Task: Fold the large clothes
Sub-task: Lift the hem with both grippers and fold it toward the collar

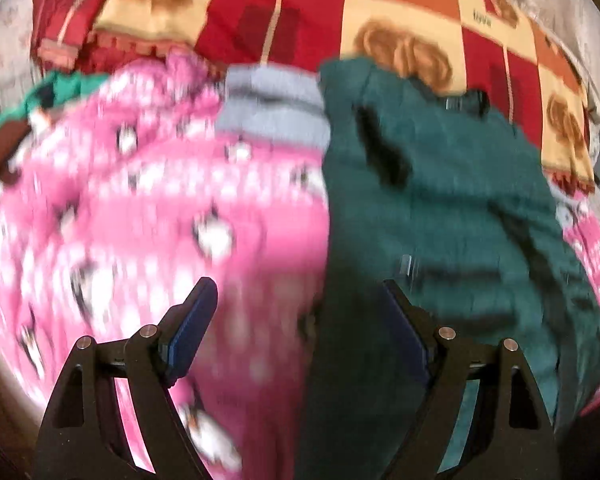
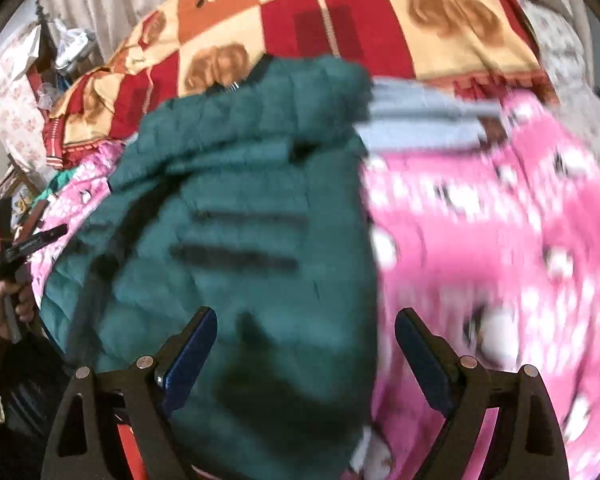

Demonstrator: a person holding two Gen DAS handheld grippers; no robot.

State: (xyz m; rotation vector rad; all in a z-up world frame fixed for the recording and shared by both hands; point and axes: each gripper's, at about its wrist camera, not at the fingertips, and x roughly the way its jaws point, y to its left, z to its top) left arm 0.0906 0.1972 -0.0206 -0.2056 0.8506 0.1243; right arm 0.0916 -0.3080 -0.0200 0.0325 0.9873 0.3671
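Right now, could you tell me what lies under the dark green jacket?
The dark green jacket lies on a pink penguin-print blanket, which shows on both sides of it. A grey garment lies beside its top edge. Whatever is directly beneath the jacket is covered.

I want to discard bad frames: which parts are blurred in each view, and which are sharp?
Left wrist view: pink penguin blanket and green jacket are motion-smeared; left hand-held gripper is sharp. Right wrist view: same smear on both fabrics; right hand-held gripper is sharp.

Quilted green jacket (image 2: pixel 240 216) — fleecy pink blanket (image 1: pixel 140 208)
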